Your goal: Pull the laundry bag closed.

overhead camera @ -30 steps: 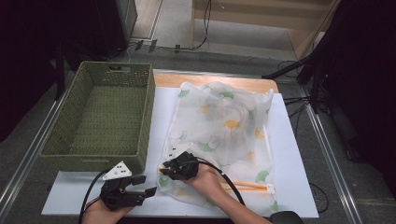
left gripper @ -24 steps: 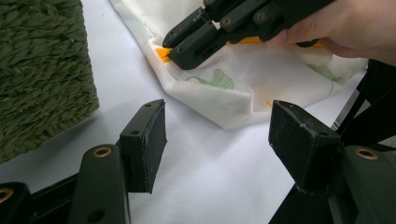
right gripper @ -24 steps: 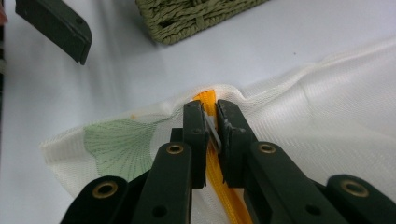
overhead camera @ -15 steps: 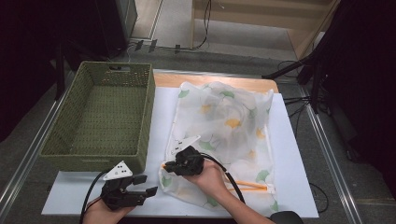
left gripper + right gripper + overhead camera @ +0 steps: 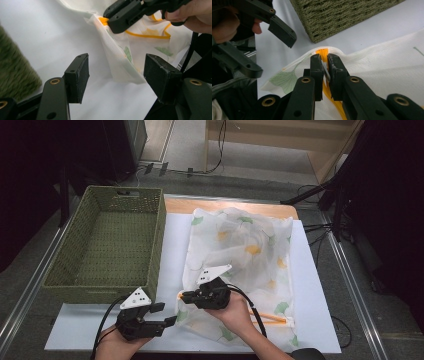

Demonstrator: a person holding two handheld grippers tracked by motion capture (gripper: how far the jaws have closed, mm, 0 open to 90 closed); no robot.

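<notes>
High cam: we look fwd and down over the whole desk (image 5: 175, 227). Both gripper cams sit close, looking along their own tongs; both share the mesh bag (image 5: 117, 57) corner, basket (image 5: 342, 17) at 12 o'clock.

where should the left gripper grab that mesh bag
On the raised edge of the mesh bag just below where the right gripper pinches the orange zipper end. That fold stands off the white sheet, so the open left gripper can likely close on it from the basket side.
</notes>
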